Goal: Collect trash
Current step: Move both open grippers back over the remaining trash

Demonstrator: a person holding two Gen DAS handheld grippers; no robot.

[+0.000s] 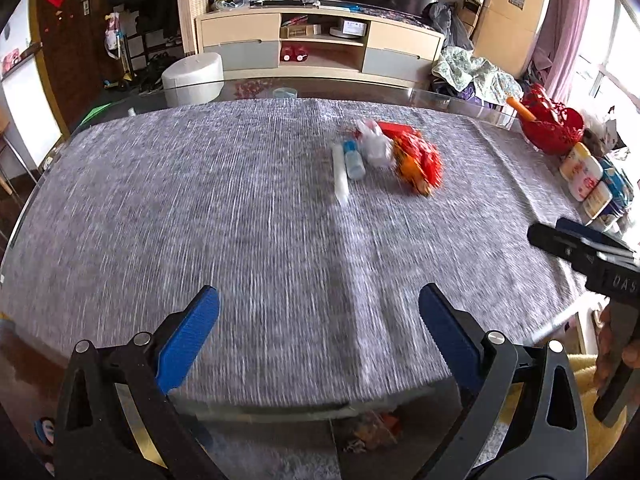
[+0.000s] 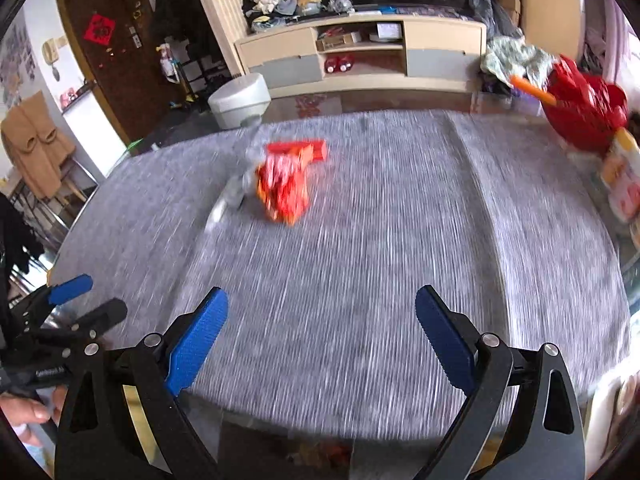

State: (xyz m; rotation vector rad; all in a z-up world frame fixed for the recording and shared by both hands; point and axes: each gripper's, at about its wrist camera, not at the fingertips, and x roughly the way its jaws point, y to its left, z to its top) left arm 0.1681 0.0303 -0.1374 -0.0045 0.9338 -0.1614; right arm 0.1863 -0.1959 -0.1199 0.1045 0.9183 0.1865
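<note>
A small heap of trash lies far out on the grey tablecloth (image 1: 200, 220): an orange-red snack wrapper (image 1: 418, 164), a crumpled white plastic bag (image 1: 374, 142), a flat red pack (image 1: 394, 128), a small blue-capped bottle (image 1: 354, 160) and a white tube (image 1: 340, 174). My left gripper (image 1: 318, 312) hovers open over the near edge of the cloth, well short of the heap, nothing between its blue pads. The right wrist view shows the wrapper (image 2: 286, 186) and the red pack (image 2: 304, 148) blurred. There my right gripper (image 2: 322, 312) is open and holds nothing.
A red basket (image 1: 554, 126) and several printed jars (image 1: 584, 174) stand at the table's right edge. A white round bin (image 1: 192, 78) sits beyond the far edge, a TV cabinet (image 1: 320, 46) behind it. A hand (image 2: 28, 412) grips the left tool's handle.
</note>
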